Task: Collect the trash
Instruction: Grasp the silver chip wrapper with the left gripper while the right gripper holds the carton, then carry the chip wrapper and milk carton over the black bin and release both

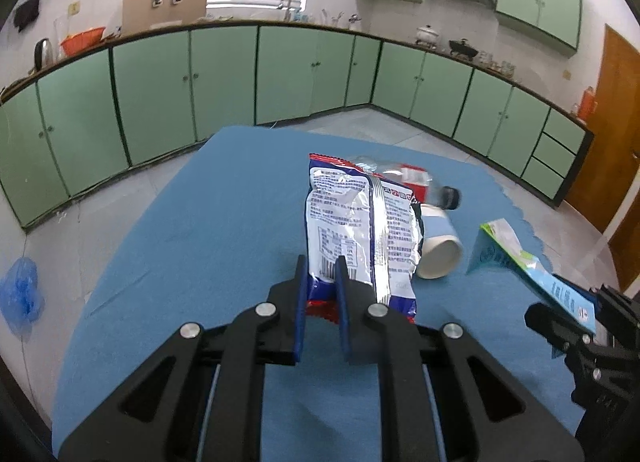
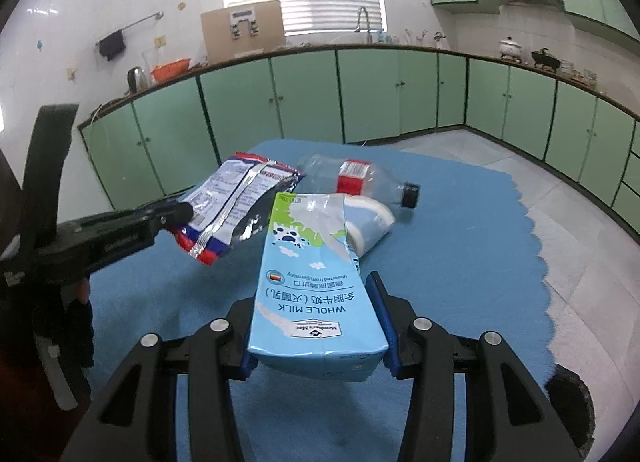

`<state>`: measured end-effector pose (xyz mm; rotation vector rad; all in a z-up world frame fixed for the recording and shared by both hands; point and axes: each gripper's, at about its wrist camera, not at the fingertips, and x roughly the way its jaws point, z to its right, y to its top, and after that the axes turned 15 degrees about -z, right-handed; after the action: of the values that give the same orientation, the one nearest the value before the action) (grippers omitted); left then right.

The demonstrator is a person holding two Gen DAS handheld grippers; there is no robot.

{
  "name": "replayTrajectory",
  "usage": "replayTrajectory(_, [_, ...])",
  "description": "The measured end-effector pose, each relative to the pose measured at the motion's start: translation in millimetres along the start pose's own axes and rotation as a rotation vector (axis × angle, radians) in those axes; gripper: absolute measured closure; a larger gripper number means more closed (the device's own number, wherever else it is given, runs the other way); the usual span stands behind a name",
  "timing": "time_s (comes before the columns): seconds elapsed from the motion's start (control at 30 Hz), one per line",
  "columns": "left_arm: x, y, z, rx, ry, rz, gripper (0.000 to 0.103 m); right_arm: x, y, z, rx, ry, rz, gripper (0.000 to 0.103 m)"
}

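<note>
Snack bag [image 1: 356, 222] pinched in left tool [image 1: 322, 274]

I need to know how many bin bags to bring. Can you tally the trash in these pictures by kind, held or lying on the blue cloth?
Snack bags: 1, bag in the left claw
Cartons: 1, carton in the right claw
Bottles: 1, bottle lying on the cloth
Cups: 1, cup lying on its side
Total: 4
</note>
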<state>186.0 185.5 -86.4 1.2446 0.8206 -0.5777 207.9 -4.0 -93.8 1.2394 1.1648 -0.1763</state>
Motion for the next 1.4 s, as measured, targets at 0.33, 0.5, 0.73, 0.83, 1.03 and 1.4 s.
replayTrajectory(0.33, [-14.7, 1.5, 51.0, 0.09, -0.065, 0.043, 0.091, -35.2, -8.8, 29.9, 0.087, -0.05, 0.045, 0.056])
replayTrajectory(0.5, [-14.5, -2.4, 77.5, 0.138, -0.099, 0.044, 0.091, -51.6, -15.1, 51.9, 0.137, -0.086, 0.063, 0.056])
replayTrajectory(0.73, [-15.9, -10.6, 118.3, 0.211, -0.156, 0.044, 0.091, -77.3, -31.4, 82.7, 0.199, -0.144, 0.086, 0.056])
replayTrajectory(0.83, [-15.9, -12.2, 141.0, 0.249, -0.188, 0.045, 0.091, -88.8, -41.8, 97.2, 0.232, -0.171, 0.097, 0.056])
replayTrajectory(1.03, [-15.4, -22.2, 186.1, 0.329, -0.255, 0.036, 0.091, -109.7, -62.0, 126.3, 0.293, -0.231, 0.116, 0.056])
replayTrajectory(1.4, [8.9, -47.0, 277.8, 0.477, -0.359, -0.029, 0.091, -132.4, -110.6, 199.4, 0.445, -0.345, 0.094, 0.057])
